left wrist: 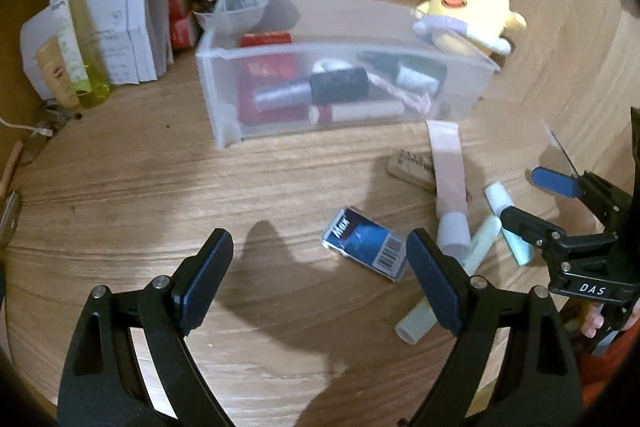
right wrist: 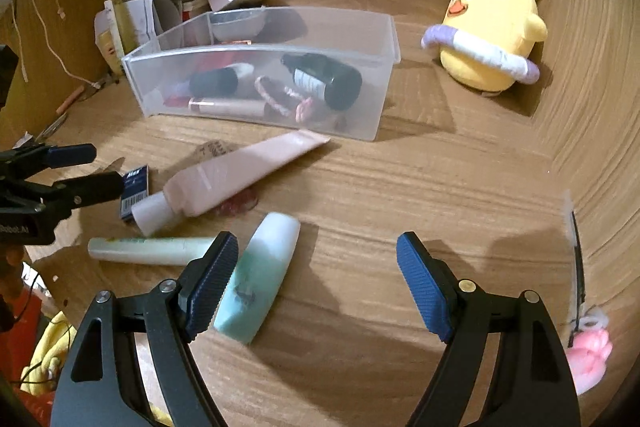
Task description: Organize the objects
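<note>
the wooden worktop [right wrist: 420, 187] is partly sorted. the clear plastic bin [right wrist: 260, 67], upper centre of the right view, already holds bottles and tubes. the pale pink tube [right wrist: 240, 175], teal bottle [right wrist: 256, 275], pale green tube [right wrist: 152, 251] and blue box [left wrist: 364, 245] remain outside it, lower centre. left tool [left wrist: 320, 271] and right tool [right wrist: 316, 283] both gape wide, holding nothing.
</note>
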{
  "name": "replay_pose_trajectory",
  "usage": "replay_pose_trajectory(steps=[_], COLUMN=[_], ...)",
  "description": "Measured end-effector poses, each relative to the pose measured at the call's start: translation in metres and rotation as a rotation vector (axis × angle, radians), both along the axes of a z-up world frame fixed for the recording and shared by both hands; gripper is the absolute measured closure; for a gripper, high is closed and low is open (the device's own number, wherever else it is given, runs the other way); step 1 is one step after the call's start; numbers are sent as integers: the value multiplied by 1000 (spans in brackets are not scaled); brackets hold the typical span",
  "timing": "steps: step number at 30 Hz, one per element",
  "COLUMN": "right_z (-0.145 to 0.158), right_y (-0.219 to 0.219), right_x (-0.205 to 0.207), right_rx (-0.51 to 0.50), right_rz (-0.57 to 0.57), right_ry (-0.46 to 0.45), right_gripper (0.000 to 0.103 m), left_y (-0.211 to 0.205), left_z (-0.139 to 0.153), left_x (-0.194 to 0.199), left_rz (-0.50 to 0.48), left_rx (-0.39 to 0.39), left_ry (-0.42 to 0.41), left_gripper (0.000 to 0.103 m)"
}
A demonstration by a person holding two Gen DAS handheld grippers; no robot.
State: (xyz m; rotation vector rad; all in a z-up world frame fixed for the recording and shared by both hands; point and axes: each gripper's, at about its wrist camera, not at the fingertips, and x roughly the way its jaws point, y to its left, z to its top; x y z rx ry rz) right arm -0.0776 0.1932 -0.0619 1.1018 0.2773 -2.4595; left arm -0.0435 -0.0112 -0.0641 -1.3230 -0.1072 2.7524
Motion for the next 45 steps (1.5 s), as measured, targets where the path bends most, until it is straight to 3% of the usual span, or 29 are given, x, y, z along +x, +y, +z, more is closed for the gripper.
replay_pose_trajectory(steps=[5, 16, 21, 28, 31, 32, 37, 45], right_z=[-5, -9, -8, -6, -6, -6, -5, 17], right_y=[-2, -7, -7, -6, -4, -3, 0, -1], right_x=[4, 6, 5, 3, 0, -1, -4, -11], right_rx=[5, 6, 0, -3, -4, -4, -11, -28], right_rz=[4, -3, -2, -13, -25, -29, -41, -39], right_ry=[-15, 4, 15, 21, 21, 20, 20, 83], right_gripper=[24, 26, 45, 71, 80, 80, 80, 81], left_y=[5, 17, 23, 18, 17, 16, 13, 8], left_z=[-10, -10, -11, -10, -9, -8, -7, 23], left_x=[-3, -2, -3, -6, -6, -6, -5, -9], left_rz=[-21, -81, -96, -56, -52, -51, -38, -6], left_rx=[-30, -41, -63, -90, -90, -88, -65, -37], left_ry=[-37, -29, -9, 27, 32, 33, 38, 140], left_gripper=[13, 12, 12, 38, 53, 55, 55, 55])
